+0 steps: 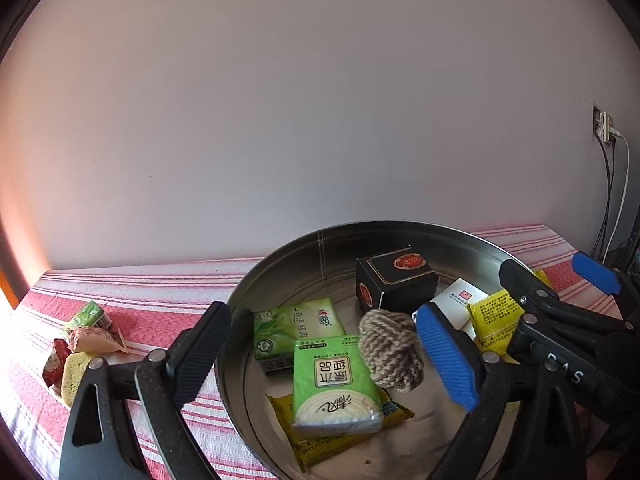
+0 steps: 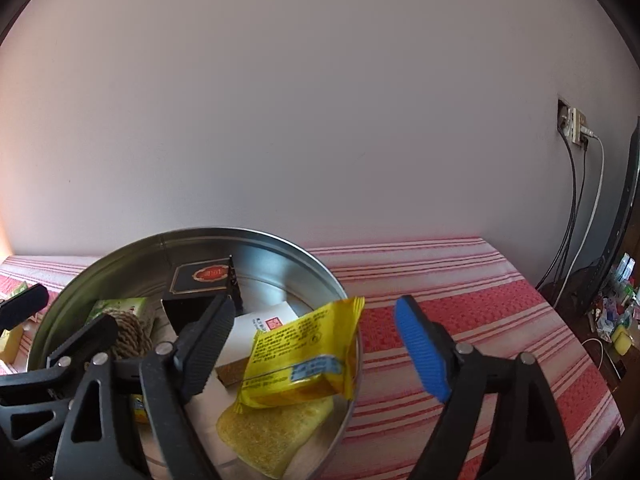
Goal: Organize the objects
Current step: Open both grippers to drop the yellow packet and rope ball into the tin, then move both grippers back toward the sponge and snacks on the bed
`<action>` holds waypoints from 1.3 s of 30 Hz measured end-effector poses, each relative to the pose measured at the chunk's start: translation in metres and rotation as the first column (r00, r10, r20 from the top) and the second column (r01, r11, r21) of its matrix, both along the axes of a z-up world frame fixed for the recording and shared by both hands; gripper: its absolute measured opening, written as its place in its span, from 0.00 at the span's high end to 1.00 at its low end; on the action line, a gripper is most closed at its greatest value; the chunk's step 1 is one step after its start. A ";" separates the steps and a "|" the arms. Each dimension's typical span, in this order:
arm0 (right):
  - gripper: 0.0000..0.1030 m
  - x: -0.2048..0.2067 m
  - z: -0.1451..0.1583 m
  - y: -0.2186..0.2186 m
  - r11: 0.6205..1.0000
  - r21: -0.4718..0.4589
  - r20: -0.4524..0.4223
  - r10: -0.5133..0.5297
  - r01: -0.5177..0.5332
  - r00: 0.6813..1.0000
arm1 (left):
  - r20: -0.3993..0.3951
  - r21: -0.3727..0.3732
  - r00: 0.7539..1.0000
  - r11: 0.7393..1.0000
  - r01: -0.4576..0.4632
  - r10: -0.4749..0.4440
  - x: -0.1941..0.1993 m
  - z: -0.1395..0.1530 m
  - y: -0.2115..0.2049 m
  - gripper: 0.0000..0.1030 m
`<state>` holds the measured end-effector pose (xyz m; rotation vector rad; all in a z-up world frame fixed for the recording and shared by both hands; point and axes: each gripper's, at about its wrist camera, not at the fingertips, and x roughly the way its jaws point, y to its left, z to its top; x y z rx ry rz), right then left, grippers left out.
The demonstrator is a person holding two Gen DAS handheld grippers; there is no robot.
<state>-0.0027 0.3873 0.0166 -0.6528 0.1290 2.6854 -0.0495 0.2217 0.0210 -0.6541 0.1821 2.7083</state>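
A round metal tin [image 1: 280,276] [image 2: 336,280] stands on the red striped cloth. In it lie a twine ball [image 1: 390,350] [image 2: 130,332], two green tissue packs [image 1: 334,380], a black box [image 1: 396,284] [image 2: 200,280], a white box [image 1: 456,304] [image 2: 256,328], yellow snack packets [image 1: 494,318] [image 2: 300,354] and a yellow sponge [image 2: 272,436]. My left gripper [image 1: 324,354] is open over the tin; the twine ball sits between its fingers, blurred and untouched. My right gripper [image 2: 316,346] is open and empty above the yellow packet at the tin's right rim.
Left of the tin on the cloth lie a green packet [image 1: 86,314], wrapped snacks [image 1: 94,338] and a yellow sponge [image 1: 74,372]. A wall stands close behind. A socket with cables [image 2: 576,124] is at the right, past the table's edge.
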 end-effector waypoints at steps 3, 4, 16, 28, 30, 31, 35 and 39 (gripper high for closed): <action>0.00 0.007 0.007 0.006 0.998 -0.056 -0.076 -0.004 0.000 0.997 | -0.025 0.004 1.000 1.000 0.000 0.000 0.005 0.005 -0.009 0.01; 0.00 0.009 0.008 0.007 0.998 -0.067 -0.091 -0.006 0.000 0.996 | -0.029 -0.008 1.000 1.000 -0.002 0.001 0.006 0.004 -0.010 0.01; 0.00 0.014 0.008 -0.007 0.999 -0.054 -0.113 -0.010 0.004 0.994 | -0.060 -0.040 0.997 0.998 -0.055 0.052 0.014 0.000 -0.029 0.01; 0.00 0.045 0.020 -0.010 0.994 -0.033 -0.300 -0.105 0.100 0.948 | -0.036 -0.023 0.994 0.994 -0.106 0.105 0.003 -0.008 -0.055 0.01; 0.00 0.048 0.020 -0.008 0.991 -0.055 -0.312 -0.130 0.118 0.941 | -0.035 -0.016 0.993 0.993 -0.116 0.115 0.002 -0.009 -0.060 0.01; 0.00 0.048 0.020 -0.007 0.990 -0.062 -0.315 -0.139 0.125 0.939 | -0.035 -0.014 0.992 0.992 -0.122 0.121 0.002 -0.010 -0.062 0.01; 0.00 0.048 0.020 -0.011 0.987 -0.041 -0.313 -0.163 0.158 0.936 | -0.028 -0.009 0.990 0.991 -0.135 0.135 0.000 -0.011 -0.068 0.01; 0.00 0.047 0.017 -0.021 0.984 0.016 -0.291 -0.166 0.178 0.942 | -0.030 -0.010 0.989 0.990 -0.144 0.144 0.001 -0.012 -0.072 0.01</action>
